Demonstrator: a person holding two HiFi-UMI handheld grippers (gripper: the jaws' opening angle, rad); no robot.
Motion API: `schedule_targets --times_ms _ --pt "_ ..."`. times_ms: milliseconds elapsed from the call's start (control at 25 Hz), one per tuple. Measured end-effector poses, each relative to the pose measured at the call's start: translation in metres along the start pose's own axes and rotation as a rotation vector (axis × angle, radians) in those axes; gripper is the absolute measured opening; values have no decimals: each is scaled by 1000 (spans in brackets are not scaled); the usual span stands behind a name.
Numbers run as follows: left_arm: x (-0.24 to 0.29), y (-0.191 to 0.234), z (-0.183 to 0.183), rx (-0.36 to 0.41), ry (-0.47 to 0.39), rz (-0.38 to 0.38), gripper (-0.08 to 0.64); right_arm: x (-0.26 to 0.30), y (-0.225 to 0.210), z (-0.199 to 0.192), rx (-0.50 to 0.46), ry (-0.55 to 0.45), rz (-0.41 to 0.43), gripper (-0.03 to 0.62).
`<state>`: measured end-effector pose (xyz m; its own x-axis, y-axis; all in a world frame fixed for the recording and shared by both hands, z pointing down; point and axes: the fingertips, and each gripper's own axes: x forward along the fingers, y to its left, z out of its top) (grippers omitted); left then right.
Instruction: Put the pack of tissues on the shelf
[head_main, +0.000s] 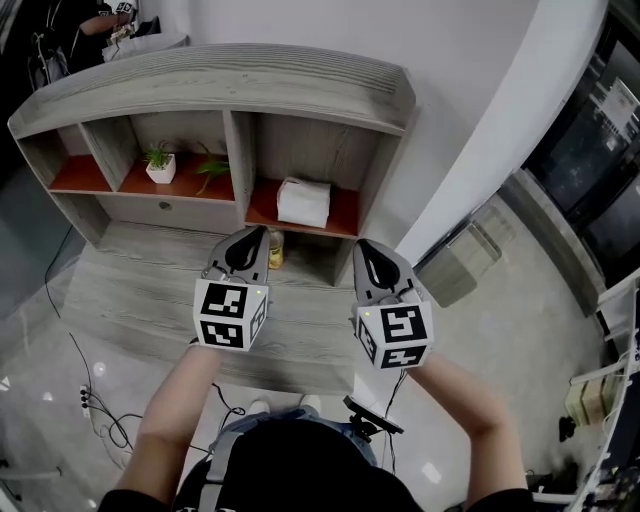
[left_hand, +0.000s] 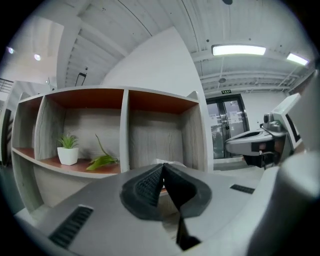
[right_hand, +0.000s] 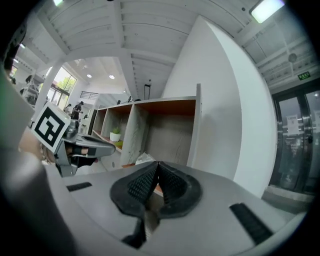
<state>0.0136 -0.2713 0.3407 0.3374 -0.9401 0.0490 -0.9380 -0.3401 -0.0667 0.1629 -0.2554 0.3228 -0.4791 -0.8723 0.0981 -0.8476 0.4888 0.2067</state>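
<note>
Wooden shelf (head_main: 210, 85), upper centre | right bay: pack of tissues (head_main: 304, 201) | middle bay: potted plant (head_main: 160, 164), green sprig (head_main: 212, 170) | lower ledge: yellow container (head_main: 275, 250)

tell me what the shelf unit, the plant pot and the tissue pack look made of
Shelf unit: matte grey board with printed-looking wood grain, probably laminate; compartment floors are a flat orange-red.
Plant pot: smooth plain white, ceramic or plastic, too small to tell.
Tissue pack: white, soft-edged and slightly creased, likely thin plastic film.
</note>
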Motion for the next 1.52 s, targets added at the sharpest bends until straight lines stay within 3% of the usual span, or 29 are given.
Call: schedule_targets --times_ms 320,640,760,1040,1520 --pt "-6 4 17 47 -64 7 14 2 -1 16 88 -42 -42 17" --pt "-6 7 29 59 -100 -5 14 -6 -8 25 36 -106 -128 15" --pt "-9 8 31 68 -104 -6 14 -12 -18 27 57 -126 -154 15" --pt "-7 11 38 83 -132 8 14 -12 -18 30 67 -141 -157 15" --pt "3 11 47 184 -152 -12 14 -9 -20 29 39 -145 -143 17"
